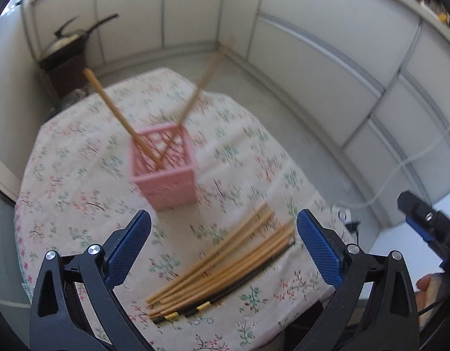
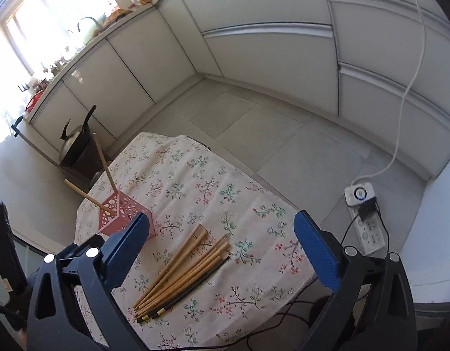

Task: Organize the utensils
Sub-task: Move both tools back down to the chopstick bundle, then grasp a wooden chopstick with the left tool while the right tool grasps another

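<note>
We see a small table (image 2: 195, 181) draped in a cream cloth printed with small pink and green flower sprigs, its fabric lightly creased and hanging over the edges; on it stands a pink plastic holder (image 1: 163, 169), square in section with lattice-pierced walls, set toward the table's far left part in the right wrist view (image 2: 122, 213); 2 pale wooden chopsticks lean out of it in a V, one (image 1: 119, 114) tilting left, the other (image 1: 201, 82) tilting right, both blurred in the left wrist view. Nearer the front edge lies a loose bundle of chopsticks (image 1: 225, 260), slim round sticks fanning apart at their far ends and gathered at their near tips; most are light bamboo-coloured, while at least 1 is black with yellow bands near its end (image 2: 178, 295); the bundle sits apart from the holder. The left gripper (image 1: 223, 231) hangs over the bundle with its jaws spread wide, nothing between the blue, finely ribbed pads (image 1: 131, 242); the right gripper (image 2: 222, 234) also stands fully spread above the same bundle, its textured blue pads (image 2: 315, 251) touching nothing. Beyond the table are smooth white cabinet fronts (image 2: 254, 58), a pale tiled floor, a dark pan on a stand (image 2: 76, 146), and a white power strip (image 2: 365, 222) with its cord.
</note>
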Action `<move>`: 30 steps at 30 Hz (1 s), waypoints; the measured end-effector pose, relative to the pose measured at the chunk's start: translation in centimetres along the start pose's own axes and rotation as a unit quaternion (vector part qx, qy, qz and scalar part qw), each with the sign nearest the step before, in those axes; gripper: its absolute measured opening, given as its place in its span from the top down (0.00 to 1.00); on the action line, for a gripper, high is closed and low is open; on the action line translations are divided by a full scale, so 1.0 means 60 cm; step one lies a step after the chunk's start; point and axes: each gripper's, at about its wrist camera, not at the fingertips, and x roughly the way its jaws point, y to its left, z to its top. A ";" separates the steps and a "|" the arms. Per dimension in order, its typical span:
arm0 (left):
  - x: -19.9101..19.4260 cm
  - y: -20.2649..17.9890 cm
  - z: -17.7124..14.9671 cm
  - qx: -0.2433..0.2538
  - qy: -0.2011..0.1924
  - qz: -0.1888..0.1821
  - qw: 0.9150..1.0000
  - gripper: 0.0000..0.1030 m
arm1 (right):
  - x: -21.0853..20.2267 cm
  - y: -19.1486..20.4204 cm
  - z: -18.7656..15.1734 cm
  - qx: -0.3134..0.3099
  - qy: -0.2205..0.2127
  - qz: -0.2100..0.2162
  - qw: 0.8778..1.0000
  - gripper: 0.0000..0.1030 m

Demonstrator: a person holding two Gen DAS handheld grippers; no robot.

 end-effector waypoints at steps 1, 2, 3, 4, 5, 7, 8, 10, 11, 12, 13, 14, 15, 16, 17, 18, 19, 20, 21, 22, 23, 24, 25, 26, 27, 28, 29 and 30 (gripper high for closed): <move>0.016 -0.009 -0.004 0.008 0.014 -0.002 1.000 0.07 | 0.003 -0.009 -0.002 0.009 0.006 -0.001 1.000 0.06; 0.030 -0.017 -0.008 0.014 0.026 -0.004 1.000 0.07 | 0.005 -0.020 -0.003 0.019 0.014 -0.003 1.000 0.06; 0.048 -0.027 -0.011 0.021 0.041 -0.005 0.999 0.07 | 0.007 -0.028 -0.005 0.026 0.020 -0.006 0.999 0.06; 0.062 -0.035 -0.014 0.026 0.053 -0.004 0.998 0.07 | 0.010 -0.033 -0.007 0.032 0.027 -0.009 0.999 0.06; 0.076 -0.043 -0.016 0.033 0.063 -0.004 0.998 0.07 | 0.014 -0.043 -0.008 0.042 0.036 -0.010 0.998 0.06; 0.105 -0.057 -0.017 0.044 0.085 -0.003 0.995 0.07 | 0.021 -0.057 -0.013 0.058 0.051 -0.008 0.997 0.06; 0.118 -0.064 -0.017 0.047 0.096 -0.002 0.994 0.07 | 0.026 -0.066 -0.014 0.067 0.061 -0.007 0.996 0.06; 0.148 -0.079 -0.011 0.049 0.124 -0.014 0.991 0.07 | 0.033 -0.079 -0.014 0.083 0.074 -0.006 0.994 0.06; 0.158 -0.082 -0.008 0.046 0.129 -0.017 0.990 0.07 | 0.036 -0.085 -0.014 0.091 0.078 -0.006 0.993 0.06; 0.172 -0.089 -0.005 0.045 0.134 -0.017 0.990 0.07 | 0.039 -0.093 -0.014 0.101 0.084 -0.004 0.991 0.06; 0.184 -0.094 -0.003 0.045 0.136 -0.013 0.990 0.07 | 0.042 -0.100 -0.014 0.111 0.090 -0.001 0.990 0.06; 0.193 -0.098 0.000 0.045 0.134 -0.007 0.990 0.08 | 0.046 -0.106 -0.015 0.121 0.097 0.002 0.988 0.06; 0.202 -0.102 0.005 0.045 0.129 0.000 0.991 0.09 | 0.051 -0.112 -0.016 0.132 0.106 0.007 0.986 0.06; 0.208 -0.104 0.009 0.045 0.126 0.006 0.991 0.11 | 0.054 -0.117 -0.017 0.140 0.113 0.013 0.984 0.06; 0.215 -0.106 0.012 0.046 0.126 0.011 0.991 0.17 | 0.056 -0.118 -0.018 0.144 0.117 0.016 0.983 0.06; 0.222 -0.108 0.015 0.047 0.128 0.015 0.990 0.20 | 0.058 -0.119 -0.019 0.144 0.120 0.017 0.982 0.06; 0.230 -0.108 0.016 0.049 0.133 0.018 0.990 0.26 | 0.058 -0.119 -0.019 0.142 0.121 0.015 0.982 0.06; 0.232 -0.108 0.018 0.049 0.136 0.021 0.989 0.33 | 0.060 -0.119 -0.019 0.139 0.121 0.014 0.983 0.06; 0.239 -0.106 0.019 0.048 0.140 0.024 0.989 0.36 | 0.060 -0.119 -0.019 0.139 0.123 0.015 0.982 0.06; 0.244 -0.105 0.020 0.046 0.143 0.025 0.988 0.40 | 0.062 -0.119 -0.019 0.142 0.126 0.018 0.982 0.06; 0.248 -0.103 0.021 0.045 0.145 0.025 0.988 0.46 | 0.064 -0.118 -0.019 0.144 0.131 0.022 0.981 0.06; 0.253 -0.102 0.022 0.044 0.145 0.029 0.988 0.48 | 0.065 -0.119 -0.019 0.145 0.134 0.025 0.980 0.06; 0.257 -0.100 0.023 0.044 0.143 0.034 0.988 0.51 | 0.068 -0.118 -0.020 0.144 0.139 0.027 0.979 0.06; 0.260 -0.099 0.025 0.044 0.141 0.038 0.988 0.55 | 0.070 -0.118 -0.021 0.144 0.143 0.029 0.979 0.06; 0.263 -0.097 0.027 0.045 0.141 0.039 0.988 0.56 | 0.071 -0.117 -0.022 0.144 0.145 0.029 0.978 0.06; 0.265 -0.097 0.028 0.044 0.141 0.039 0.988 0.59 | 0.073 -0.117 -0.023 0.144 0.148 0.030 0.978 0.06; 0.267 -0.096 0.028 0.044 0.142 0.039 0.988 0.62 | 0.074 -0.117 -0.023 0.145 0.150 0.031 0.978 0.06; 0.270 -0.096 0.028 0.046 0.145 0.040 0.988 0.63 | 0.075 -0.117 -0.023 0.145 0.151 0.031 0.977 0.06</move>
